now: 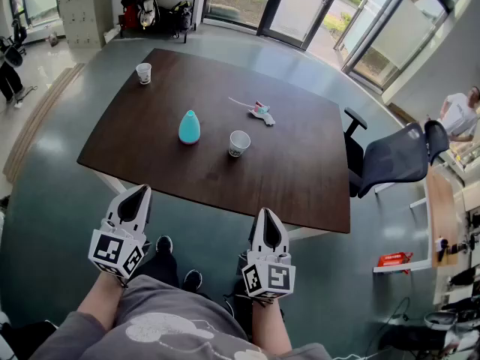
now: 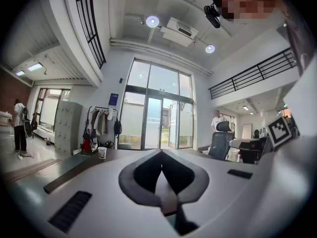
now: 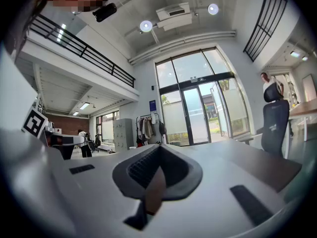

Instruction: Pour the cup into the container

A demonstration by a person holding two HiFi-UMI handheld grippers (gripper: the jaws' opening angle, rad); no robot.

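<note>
A white paper cup (image 1: 239,142) stands upright near the middle of the dark brown table (image 1: 300,171). To its left sits a teal, drop-shaped container (image 1: 189,127). A second white cup (image 1: 143,73) stands at the table's far left corner and shows small in the left gripper view as a cup (image 2: 102,152). My left gripper (image 1: 139,193) and right gripper (image 1: 267,214) are held level in front of the table's near edge, both shut with nothing between the jaws. Neither touches anything on the table.
A small white and pink object (image 1: 260,111) lies beyond the middle cup. A dark office chair (image 1: 390,158) stands at the table's right side. A person (image 1: 459,113) is at far right by a desk. Coats and bags (image 1: 150,6) hang by the back wall.
</note>
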